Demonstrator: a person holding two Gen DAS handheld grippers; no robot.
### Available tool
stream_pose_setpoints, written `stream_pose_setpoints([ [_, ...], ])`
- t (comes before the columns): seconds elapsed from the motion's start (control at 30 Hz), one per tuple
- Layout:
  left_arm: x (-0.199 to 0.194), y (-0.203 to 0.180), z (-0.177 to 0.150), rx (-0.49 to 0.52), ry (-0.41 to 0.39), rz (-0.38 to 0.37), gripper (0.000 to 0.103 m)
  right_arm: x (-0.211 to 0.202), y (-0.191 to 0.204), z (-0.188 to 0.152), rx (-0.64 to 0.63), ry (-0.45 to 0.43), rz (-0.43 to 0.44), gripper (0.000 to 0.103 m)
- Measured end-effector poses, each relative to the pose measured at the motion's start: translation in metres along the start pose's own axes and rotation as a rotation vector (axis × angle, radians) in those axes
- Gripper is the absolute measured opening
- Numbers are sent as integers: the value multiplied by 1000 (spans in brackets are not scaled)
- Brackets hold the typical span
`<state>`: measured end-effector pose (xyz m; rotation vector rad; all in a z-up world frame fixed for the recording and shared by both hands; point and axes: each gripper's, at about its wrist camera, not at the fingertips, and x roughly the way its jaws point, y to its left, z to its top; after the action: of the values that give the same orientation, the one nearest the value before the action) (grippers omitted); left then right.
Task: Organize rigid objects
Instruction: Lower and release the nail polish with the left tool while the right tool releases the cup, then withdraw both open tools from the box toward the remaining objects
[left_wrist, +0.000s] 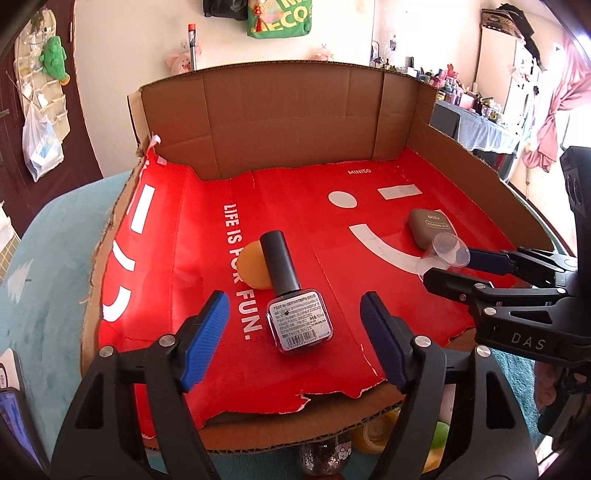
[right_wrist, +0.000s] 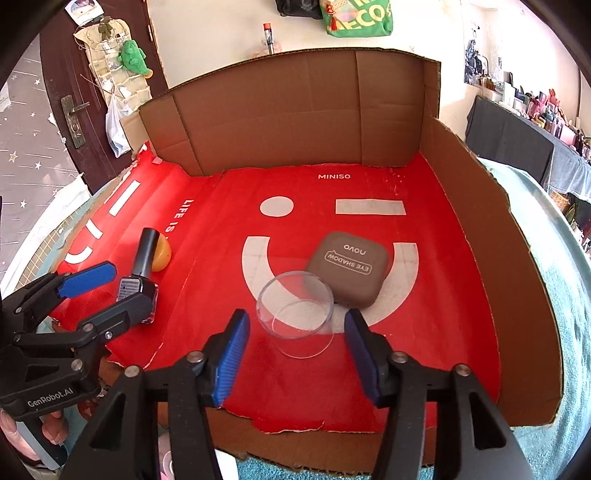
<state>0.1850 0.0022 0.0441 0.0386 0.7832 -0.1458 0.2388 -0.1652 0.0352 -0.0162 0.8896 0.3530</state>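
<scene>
A dark nail polish bottle (left_wrist: 295, 310) with a black cap lies label-up on the red liner, touching an orange egg-shaped sponge (left_wrist: 251, 269) behind it. My left gripper (left_wrist: 295, 328) stands open around the bottle's base, with both blue pads clear of it. A clear plastic cup (right_wrist: 295, 314) lies on its side next to a brown eye shadow case (right_wrist: 349, 273). My right gripper (right_wrist: 297, 347) is open astride the cup, with small gaps at each pad. In the right wrist view the left gripper (right_wrist: 110, 295) straddles the bottle (right_wrist: 142, 269) at the left.
The red liner sits in a shallow cardboard tray (left_wrist: 280, 122) with tall walls at the back and right and a low torn front edge. Teal cloth (left_wrist: 55, 258) lies under the tray. Small bottles show below the front edge. A door stands at far left.
</scene>
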Motion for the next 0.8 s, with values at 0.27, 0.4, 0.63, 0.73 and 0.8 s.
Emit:
stream_pose_setpoints([
  [0.27,-20,1,-2,-2,-40,21,78,-16,4,-4,9,-33,17,69],
  [0.4,-30,3,-5,-14,-60,30,91,-26,6,-6,14,-58,35,75],
  [0.63,-43,7,-12,-37,-82,24,100,-47,11,-10,6,-118,61,93],
  [0.73,-46,8,-15,-51,-86,14,103,-55,12,-12,12,-140,75,100],
  [0.8,-51,8,-17,-49,-97,20,103,-60,14,-13,8,-155,80,103],
])
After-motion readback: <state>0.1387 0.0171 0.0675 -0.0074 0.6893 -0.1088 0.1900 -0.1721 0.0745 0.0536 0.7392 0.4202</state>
